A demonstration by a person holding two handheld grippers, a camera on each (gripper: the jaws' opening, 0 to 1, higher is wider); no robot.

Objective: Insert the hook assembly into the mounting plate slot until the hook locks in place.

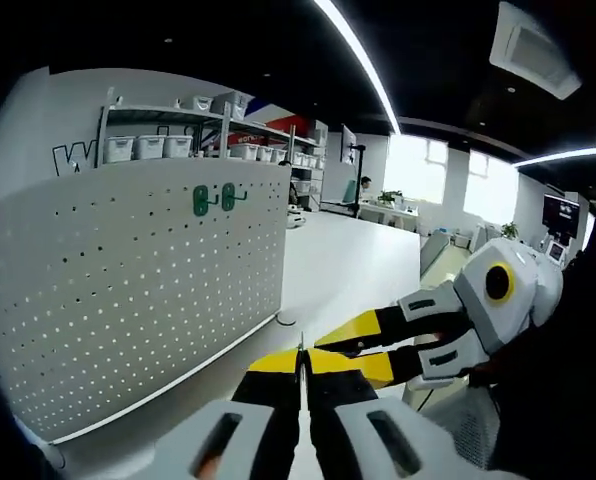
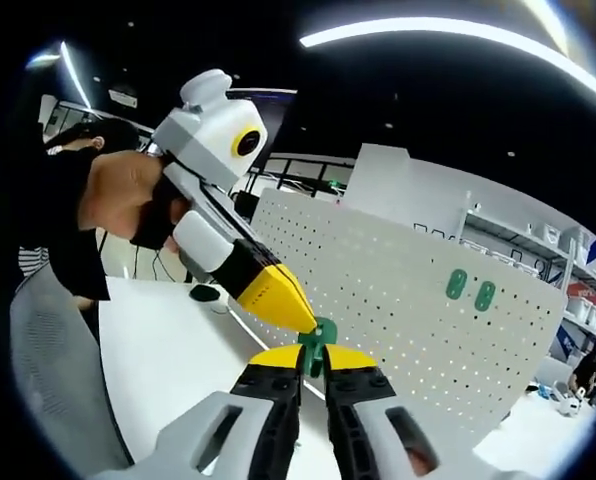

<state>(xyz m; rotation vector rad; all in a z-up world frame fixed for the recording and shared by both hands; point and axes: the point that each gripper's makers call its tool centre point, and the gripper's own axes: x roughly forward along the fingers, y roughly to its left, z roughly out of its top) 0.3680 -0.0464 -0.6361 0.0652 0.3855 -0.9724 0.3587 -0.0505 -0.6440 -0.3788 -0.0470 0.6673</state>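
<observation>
A white pegboard mounting plate (image 1: 128, 290) stands upright on the table, with two green hooks (image 1: 214, 198) fixed near its top edge; in the right gripper view the plate (image 2: 398, 300) carries the same two hooks (image 2: 470, 289). My right gripper (image 2: 313, 358) is shut on a small green hook assembly (image 2: 322, 338), held in the air short of the plate. My left gripper (image 2: 300, 320) comes in from the upper left, its yellow tips touching that green piece. In the left gripper view my left gripper (image 1: 300, 368) is shut, with a thin metal pin (image 1: 300, 346) standing out of the seam. The right gripper (image 1: 323, 350) meets it from the right.
The white table (image 1: 348, 260) runs past the plate's right end. Shelves with white bins (image 1: 158, 147) stand behind the plate. A person's hand (image 2: 128, 195) grips the left tool. A grey mesh chair back (image 2: 48, 370) sits at the near left.
</observation>
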